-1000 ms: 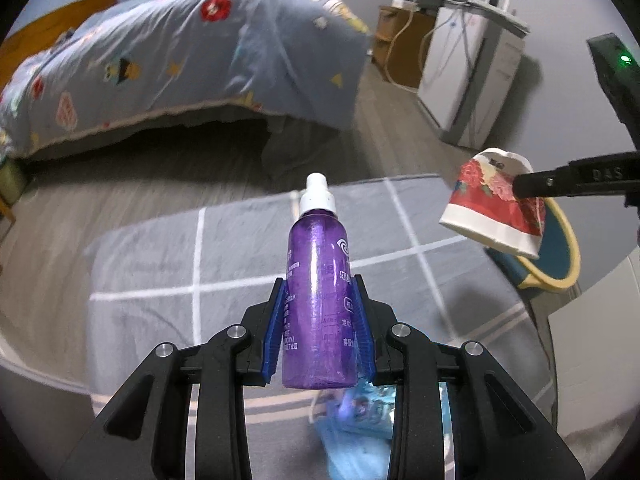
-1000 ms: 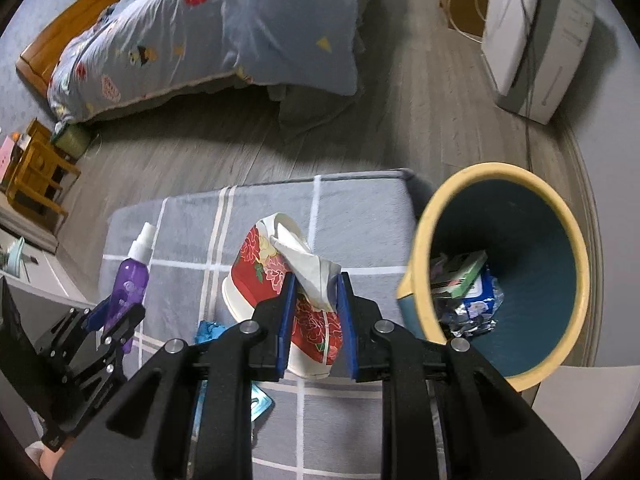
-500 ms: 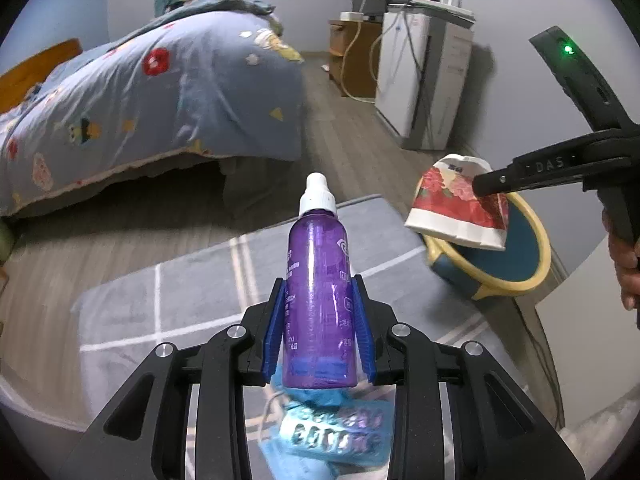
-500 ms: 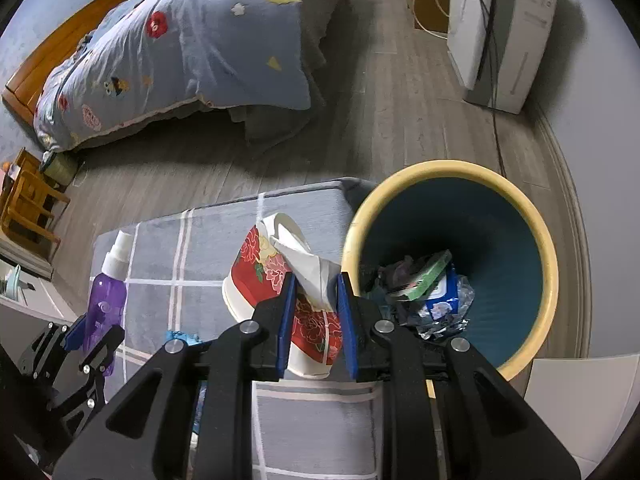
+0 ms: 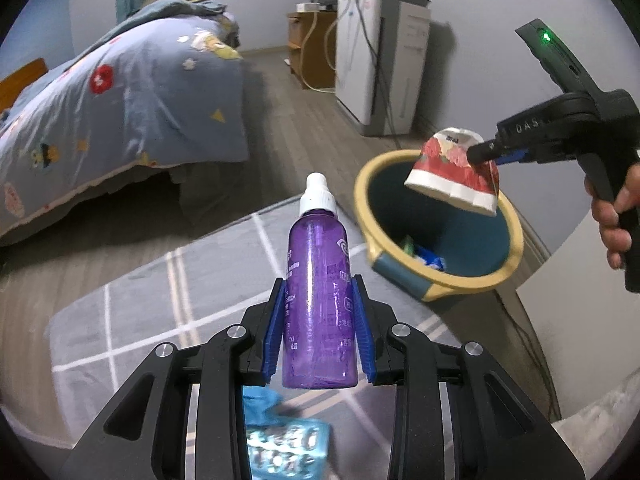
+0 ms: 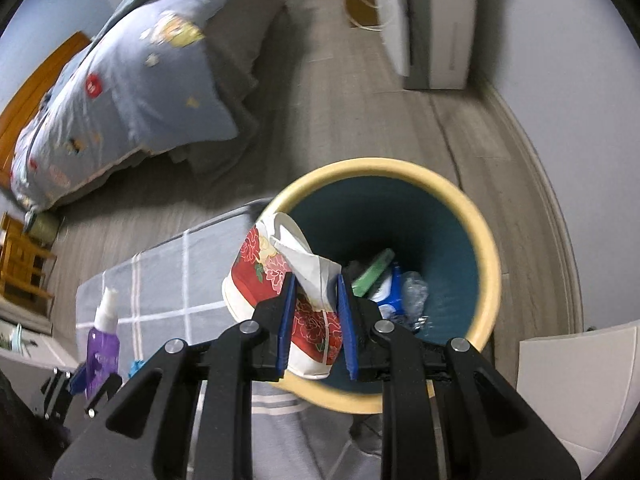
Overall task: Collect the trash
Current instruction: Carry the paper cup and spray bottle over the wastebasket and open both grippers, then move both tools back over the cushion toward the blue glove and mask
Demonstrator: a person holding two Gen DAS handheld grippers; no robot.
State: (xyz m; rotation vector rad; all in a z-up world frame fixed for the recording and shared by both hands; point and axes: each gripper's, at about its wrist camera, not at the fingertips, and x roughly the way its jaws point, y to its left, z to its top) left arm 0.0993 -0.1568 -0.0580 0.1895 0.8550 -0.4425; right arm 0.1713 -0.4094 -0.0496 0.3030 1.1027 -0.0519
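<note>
My left gripper [image 5: 320,328] is shut on a purple spray bottle [image 5: 318,304] with a white cap, held upright above the grey checked rug [image 5: 152,312]. My right gripper [image 6: 314,320] is shut on a crushed red floral paper cup [image 6: 272,276] and holds it over the near-left rim of the yellow-rimmed teal trash bin [image 6: 486,256]. The bin holds several pieces of trash [image 6: 394,280]. In the left wrist view the cup [image 5: 452,176] hangs over the bin [image 5: 516,236] at the right. The bottle also shows in the right wrist view [image 6: 102,340].
A blue blister pack [image 5: 288,448] and blue scrap lie on the rug below my left gripper. A bed with a blue quilt [image 5: 120,92] stands at the left. A white appliance [image 5: 380,68] stands by the far wall. A white surface [image 6: 576,392] is at the bin's right.
My right gripper has carried the paper cup rightward from above the rug to over the bin's rim. My left gripper has swung right with the bottle, bringing the bin closer.
</note>
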